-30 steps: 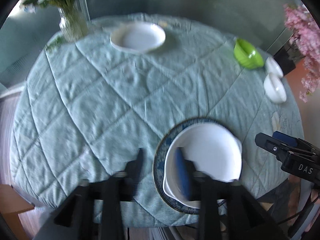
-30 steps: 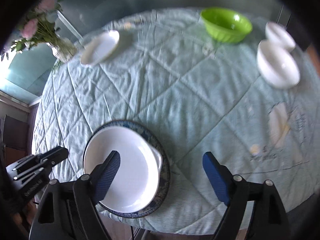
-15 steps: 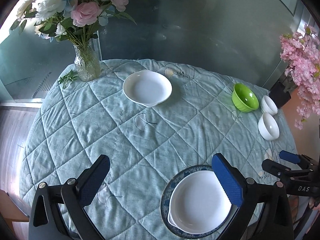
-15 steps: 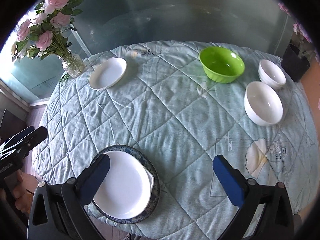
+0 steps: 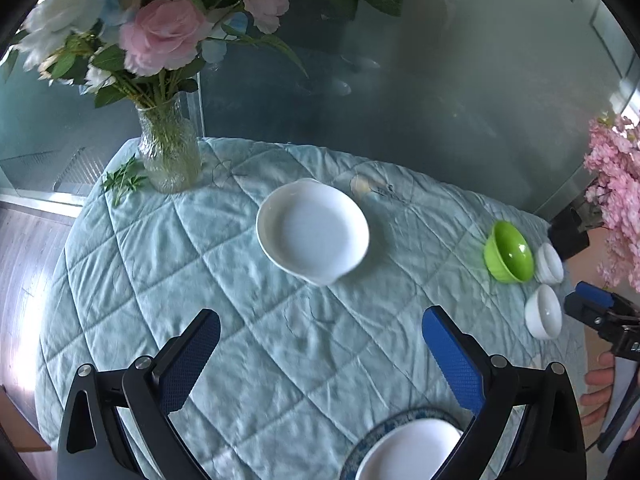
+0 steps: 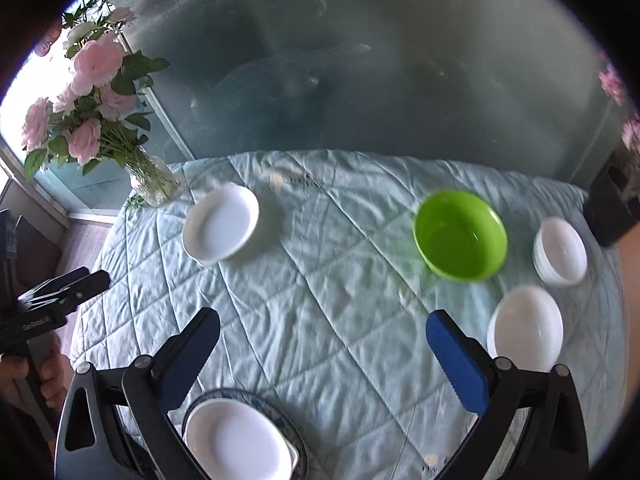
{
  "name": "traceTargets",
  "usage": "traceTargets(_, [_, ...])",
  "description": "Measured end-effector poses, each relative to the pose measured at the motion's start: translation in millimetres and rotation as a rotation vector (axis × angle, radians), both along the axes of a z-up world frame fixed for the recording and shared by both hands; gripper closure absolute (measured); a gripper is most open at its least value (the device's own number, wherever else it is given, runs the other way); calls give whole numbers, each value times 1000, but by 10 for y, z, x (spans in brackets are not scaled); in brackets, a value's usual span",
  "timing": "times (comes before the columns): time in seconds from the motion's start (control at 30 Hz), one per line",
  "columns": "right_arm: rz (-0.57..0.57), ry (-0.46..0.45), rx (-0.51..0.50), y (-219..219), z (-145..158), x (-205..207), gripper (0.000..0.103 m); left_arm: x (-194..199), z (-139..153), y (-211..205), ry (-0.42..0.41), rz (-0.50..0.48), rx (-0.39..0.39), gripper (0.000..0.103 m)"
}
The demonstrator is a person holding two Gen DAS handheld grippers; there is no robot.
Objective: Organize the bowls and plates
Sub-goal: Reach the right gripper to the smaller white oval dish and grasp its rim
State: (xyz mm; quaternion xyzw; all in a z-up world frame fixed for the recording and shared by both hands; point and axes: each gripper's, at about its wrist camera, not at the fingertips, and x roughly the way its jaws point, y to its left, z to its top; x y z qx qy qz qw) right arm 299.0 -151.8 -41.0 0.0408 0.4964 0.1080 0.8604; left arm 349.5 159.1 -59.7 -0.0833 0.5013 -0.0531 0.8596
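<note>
Jaws of left gripper and right gripper just opened wide, nothing held, raised off stacked white dish on blue-rimmed plate. Counted: two white dishes, second far; one green bowl; two white bowls.

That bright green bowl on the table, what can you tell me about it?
The green bowl is a round, lime-coloured bowl with a smooth, glossy surface that looks like plastic or glazed ceramic. It stands upright and empty on the quilted pale blue tablecloth, toward the far right of the table. Two white bowls sit close beside it on its right, apart from it as far as the right wrist view shows. Nothing else touches it; both grippers are well short of it.
</note>
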Motion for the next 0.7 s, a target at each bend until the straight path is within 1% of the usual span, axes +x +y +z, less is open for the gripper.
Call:
traceTargets(0.1, [26, 8, 12, 77, -15, 236, 1, 306, -80, 63, 23, 2, -3, 2])
traceTargets(0.2, [62, 39, 11, 162, -113, 435, 1, 557, -187, 78, 63, -19, -2, 2])
traceTargets(0.3, [63, 46, 9, 213, -196, 632, 1, 763, -324, 106, 83, -23, 13, 2])
traceTargets(0.5, [65, 101, 48, 257, -361, 1074, 1, 1151, -627, 151, 134, -36, 6, 2])
traceTargets(0.6, [74, 128, 43, 283, -457, 1316, 1, 1363, -776, 132, 172, -52, 8, 6])
traceTargets(0.7, [70, 171, 50, 306, -594, 1576, 1, 1563, -923, 109, 206, -64, -3, 7])
